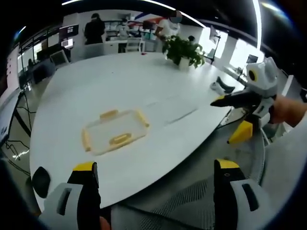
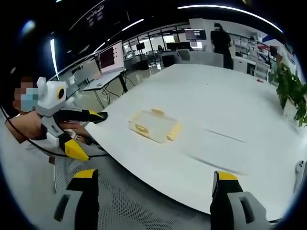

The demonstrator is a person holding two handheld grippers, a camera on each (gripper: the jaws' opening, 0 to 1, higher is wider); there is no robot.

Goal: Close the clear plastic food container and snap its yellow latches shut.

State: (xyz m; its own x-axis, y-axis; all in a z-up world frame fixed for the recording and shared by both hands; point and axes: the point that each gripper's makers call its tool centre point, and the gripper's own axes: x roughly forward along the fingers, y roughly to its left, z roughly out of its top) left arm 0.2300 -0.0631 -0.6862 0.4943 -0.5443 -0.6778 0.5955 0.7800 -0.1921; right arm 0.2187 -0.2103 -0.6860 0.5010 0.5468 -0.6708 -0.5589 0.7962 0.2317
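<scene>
Container (image 1: 115,132) sits mid white table (image 1: 120,81), well ahead of both grippers. Left gripper (image 1: 156,167) jaws wide, empty; right gripper (image 2: 153,179) same. Tip imo: approach level, straddle lid, then press yellow latches (image 1: 120,139) one by one.

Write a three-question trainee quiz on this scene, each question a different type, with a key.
1. True or false: the container sits on the white table with neither gripper touching it.
2. Multiple choice: at the far end of the table stands A) a potted plant, B) a kettle, C) a stack of plates.
3. Fill in: the jaws of the left gripper and right gripper stand ____.

Key: 1 true; 2 A; 3 open.
</scene>
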